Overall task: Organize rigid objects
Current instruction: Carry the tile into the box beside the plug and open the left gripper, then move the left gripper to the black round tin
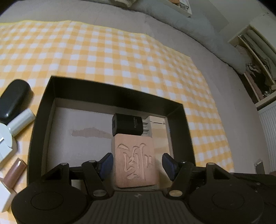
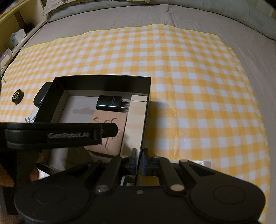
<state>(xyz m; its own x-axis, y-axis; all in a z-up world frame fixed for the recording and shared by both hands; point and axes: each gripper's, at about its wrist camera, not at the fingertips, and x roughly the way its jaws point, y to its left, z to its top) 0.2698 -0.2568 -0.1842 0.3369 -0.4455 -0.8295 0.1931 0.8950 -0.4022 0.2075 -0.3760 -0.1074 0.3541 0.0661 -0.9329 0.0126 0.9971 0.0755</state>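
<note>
Readable text: "GenRobot.AI" in pale letters on the black arm of the left gripper (image 2: 110, 128), seen crossing the right wrist view; black plug-in charger block (image 1: 127, 125) has small print on its side, too blurred to read. Pink-tan wooden tile w/ carved palm-tree motif (image 1: 135, 160) lies flat inside the shallow black cardboard box w/ pale floor (image 1: 179, 124), touching the charger at its far edge. Left gripper (image 1: 137, 162): jaws spread, straddling the tile; left blue pad just beside or touching the tile's edge, right pad clearly apart, so no pinch. Right gripper (image 2: 139, 162): jaws pressed together on the box's right-hand wall near the front corner, thin wall pinched between the pads. Box sits on a yellow-white checked cloth (image 2: 189, 86) over a grey bed sheet (image 2: 120, 15). Left of the box, outside it: glossy black oval case (image 1: 13, 100), white cylinder (image 1: 21, 121), rose-gold tube (image 1: 14, 172), white adapter partly cut off. Small round black cap w/ gold ring (image 2: 17, 96) further out. A fingertip shows at the right view's left edge.
</note>
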